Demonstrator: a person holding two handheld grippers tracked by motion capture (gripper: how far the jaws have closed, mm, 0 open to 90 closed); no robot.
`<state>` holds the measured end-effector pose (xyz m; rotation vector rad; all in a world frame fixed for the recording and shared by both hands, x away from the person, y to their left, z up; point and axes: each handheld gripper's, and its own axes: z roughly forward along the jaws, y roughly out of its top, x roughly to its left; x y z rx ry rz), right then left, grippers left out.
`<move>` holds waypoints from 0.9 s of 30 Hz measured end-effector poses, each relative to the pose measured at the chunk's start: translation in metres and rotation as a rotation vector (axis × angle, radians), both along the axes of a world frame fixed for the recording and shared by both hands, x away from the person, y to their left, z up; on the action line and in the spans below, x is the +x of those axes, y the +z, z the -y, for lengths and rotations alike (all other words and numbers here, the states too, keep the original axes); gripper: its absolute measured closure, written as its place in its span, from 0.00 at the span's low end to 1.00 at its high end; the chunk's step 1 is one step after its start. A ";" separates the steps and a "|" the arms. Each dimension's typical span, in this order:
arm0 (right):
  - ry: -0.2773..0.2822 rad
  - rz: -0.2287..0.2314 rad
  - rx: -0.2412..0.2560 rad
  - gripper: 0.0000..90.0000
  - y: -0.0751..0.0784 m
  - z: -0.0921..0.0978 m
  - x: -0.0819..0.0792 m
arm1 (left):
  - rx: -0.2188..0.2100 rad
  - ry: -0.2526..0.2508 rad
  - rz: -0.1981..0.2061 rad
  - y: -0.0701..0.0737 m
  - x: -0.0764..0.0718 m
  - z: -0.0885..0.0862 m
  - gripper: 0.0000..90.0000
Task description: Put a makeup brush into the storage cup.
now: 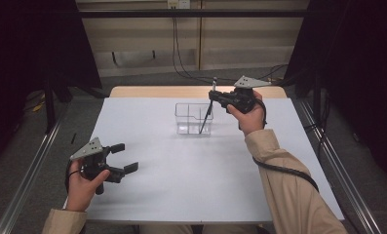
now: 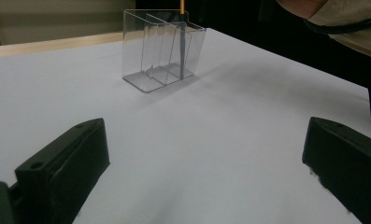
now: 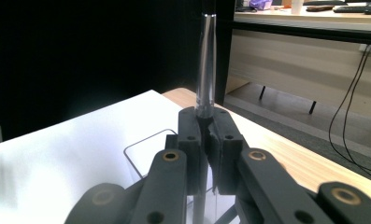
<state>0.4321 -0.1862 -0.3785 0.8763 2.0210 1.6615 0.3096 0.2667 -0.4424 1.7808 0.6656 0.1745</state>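
A clear plastic divided box (image 1: 186, 118) stands on the white table a little beyond its middle. My right gripper (image 1: 214, 96) hovers over the box's right end, shut on a slim dark pen (image 1: 206, 115). The pen leans, with its lower end down inside the box's right-hand part. In the right gripper view the jaws (image 3: 206, 140) pinch the pen (image 3: 205, 65) just below its clear cap, above the box rim (image 3: 141, 151). My left gripper (image 1: 125, 157) is held low at the front left, open and holding nothing. Its view (image 2: 204, 158) looks across bare table at the box (image 2: 146, 56) and pen (image 2: 181, 51).
The white table top (image 1: 181, 180) has a wooden strip (image 1: 147, 91) along its far edge. Metal rails (image 1: 30, 170) run along both sides on the floor. Cables (image 1: 179, 58) hang by the back wall. Dark curtains flank the table.
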 end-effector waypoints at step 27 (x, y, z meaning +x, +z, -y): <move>-0.020 -0.025 -0.010 0.93 -0.014 -0.001 0.003 | 0.007 -0.012 -0.005 -0.001 0.000 0.002 0.01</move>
